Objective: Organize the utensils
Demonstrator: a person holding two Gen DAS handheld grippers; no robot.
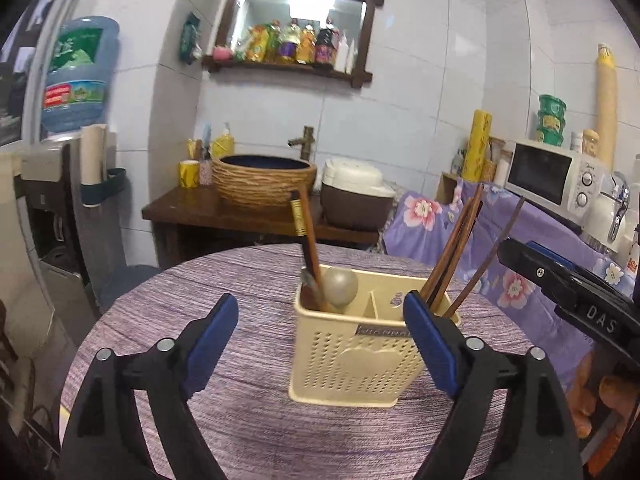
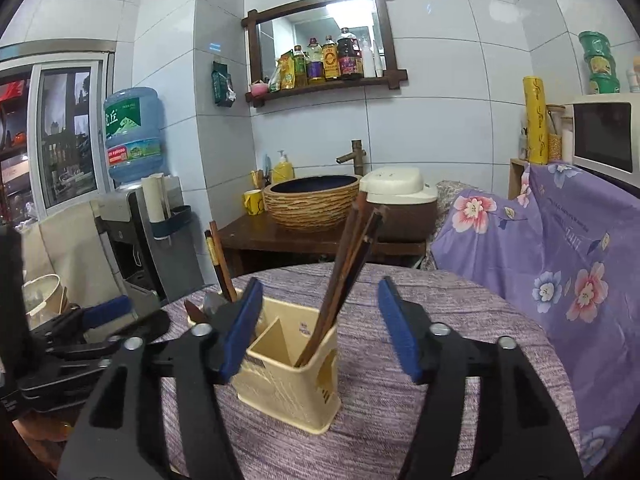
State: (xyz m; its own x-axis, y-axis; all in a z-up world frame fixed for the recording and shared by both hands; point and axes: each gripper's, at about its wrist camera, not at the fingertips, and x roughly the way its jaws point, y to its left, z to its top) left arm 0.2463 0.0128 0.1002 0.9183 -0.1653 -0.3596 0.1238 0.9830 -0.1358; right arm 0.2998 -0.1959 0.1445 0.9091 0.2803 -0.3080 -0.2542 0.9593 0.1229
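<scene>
A cream utensil holder (image 1: pixel 352 344) stands on the purple surface (image 1: pixel 248 432), chopsticks (image 2: pixel 352 272) leaning in its right compartment, a spoon (image 1: pixel 340 286) in its left; both the left hand-held gripper (image 1: pixel 320 336) and right hand-held gripper (image 2: pixel 320 328) are released, grasping nothing

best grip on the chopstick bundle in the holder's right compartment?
Take the chopsticks on the bare upper shafts, well above the rim of the cream utensil holder, coming from above and pinching across the bundle. They lean up and away toward the far right, so tilt the jaws to match. Lower ends sit boxed in by the compartment walls. The open right gripper is nearest.
</scene>
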